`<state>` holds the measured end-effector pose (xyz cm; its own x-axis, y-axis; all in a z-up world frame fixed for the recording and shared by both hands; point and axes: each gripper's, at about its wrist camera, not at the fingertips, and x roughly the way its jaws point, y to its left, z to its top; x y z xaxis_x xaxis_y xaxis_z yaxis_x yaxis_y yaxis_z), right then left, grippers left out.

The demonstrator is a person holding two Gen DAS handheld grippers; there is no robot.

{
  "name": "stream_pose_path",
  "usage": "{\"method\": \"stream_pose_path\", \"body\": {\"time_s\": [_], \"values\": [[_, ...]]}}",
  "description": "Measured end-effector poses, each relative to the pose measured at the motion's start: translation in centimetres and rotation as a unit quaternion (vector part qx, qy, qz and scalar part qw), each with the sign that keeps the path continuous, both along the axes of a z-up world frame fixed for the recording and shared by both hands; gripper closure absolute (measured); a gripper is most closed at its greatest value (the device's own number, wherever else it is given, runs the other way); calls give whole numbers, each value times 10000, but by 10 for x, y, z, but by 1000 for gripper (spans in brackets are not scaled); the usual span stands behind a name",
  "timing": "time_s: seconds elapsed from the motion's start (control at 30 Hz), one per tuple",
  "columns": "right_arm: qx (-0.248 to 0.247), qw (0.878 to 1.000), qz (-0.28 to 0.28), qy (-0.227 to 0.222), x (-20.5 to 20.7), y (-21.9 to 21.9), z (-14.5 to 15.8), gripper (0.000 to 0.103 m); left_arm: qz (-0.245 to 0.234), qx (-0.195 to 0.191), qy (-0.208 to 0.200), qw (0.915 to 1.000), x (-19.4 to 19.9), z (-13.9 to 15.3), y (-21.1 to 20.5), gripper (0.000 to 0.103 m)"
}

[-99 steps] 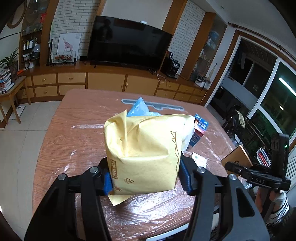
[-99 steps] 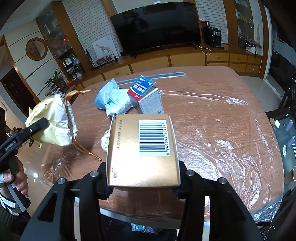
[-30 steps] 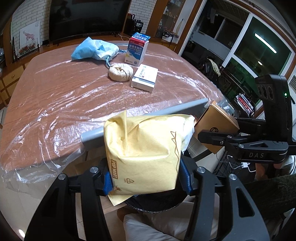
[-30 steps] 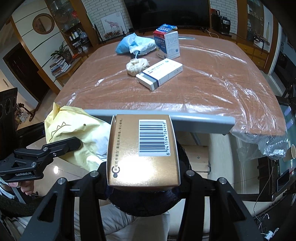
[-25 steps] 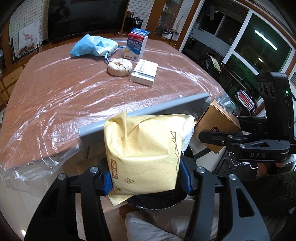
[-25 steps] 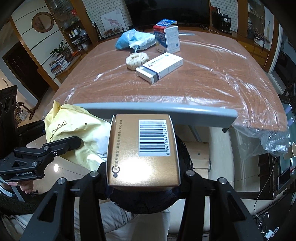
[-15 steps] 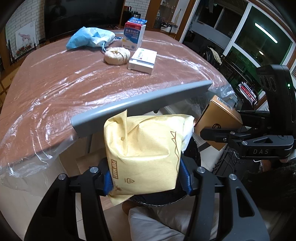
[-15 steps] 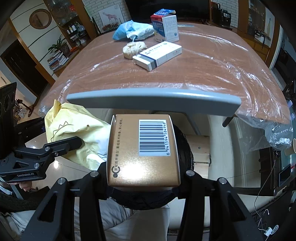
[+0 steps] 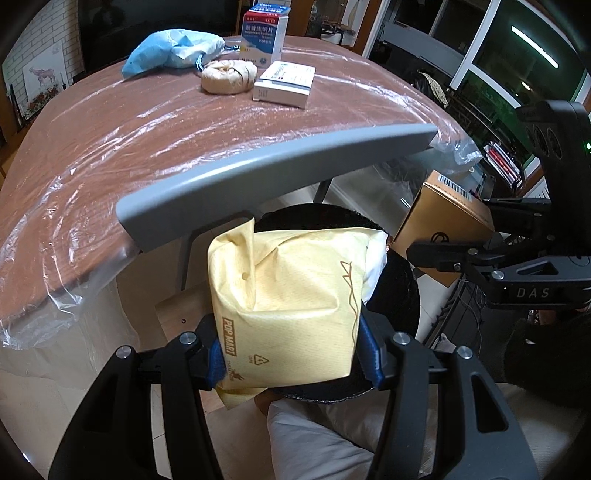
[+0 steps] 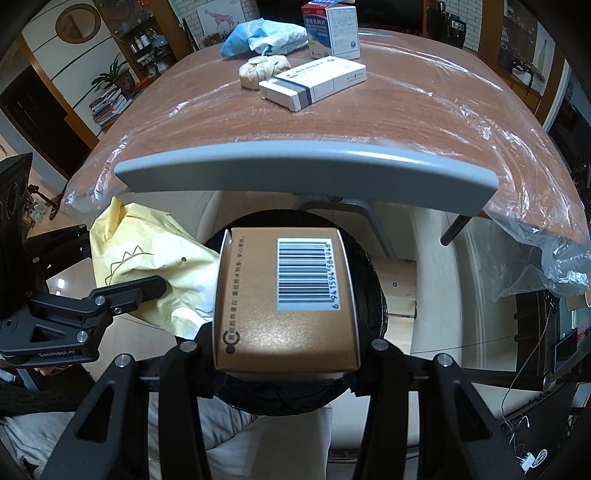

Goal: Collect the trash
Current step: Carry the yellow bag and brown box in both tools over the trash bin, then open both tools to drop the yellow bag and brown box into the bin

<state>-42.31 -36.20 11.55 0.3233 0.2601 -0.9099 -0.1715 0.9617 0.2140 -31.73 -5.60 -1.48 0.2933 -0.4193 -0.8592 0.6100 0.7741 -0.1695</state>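
Both claws are loaded and poised over the bin (image 10: pixel 373 291), a round black-lined opening below the counter's (image 10: pixel 406 122) near edge. The left claw (image 9: pixel 291 354) pinches a yellow paper bag (image 9: pixel 288 299) between its blue pads, the bag standing upright and bulging above the fingers. The right claw (image 10: pixel 284 347) is clamped on a gold box (image 10: pixel 258 306), barcode face up.

In the left view the bag sits directly over the bin's dark mouth, with the box and the right claw just to its right. In the right view the box covers most of the opening, and the bag is close on the left, its edge touching or nearly touching the box; I cannot tell which. A grey chair back (image 10: pixel 306 170) crosses just ahead of both claws, between them and the counter.

The step in hand looks like the drop: two pieces of trash carried off the counter and held above the bin. The next move calls for spreading the fingers so each piece falls in; with both crowding the same opening, letting one go before the other seems wiser, and the puffy bag may need a push.

Well ahead on the counter more trash waits: a blue bag (image 10: pixel 258 35), a paper wad (image 10: pixel 264 70), a flat white box (image 10: pixel 314 85) and an upright carton (image 10: pixel 332 27).
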Motion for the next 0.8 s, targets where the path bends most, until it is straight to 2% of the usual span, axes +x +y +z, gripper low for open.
{"method": "stream_pose_path", "body": {"time_s": [0.8], "values": [[-235,9991,83,340,11,3,-35,57,-123,461,37,9989,5,-28,-22,46]]}}
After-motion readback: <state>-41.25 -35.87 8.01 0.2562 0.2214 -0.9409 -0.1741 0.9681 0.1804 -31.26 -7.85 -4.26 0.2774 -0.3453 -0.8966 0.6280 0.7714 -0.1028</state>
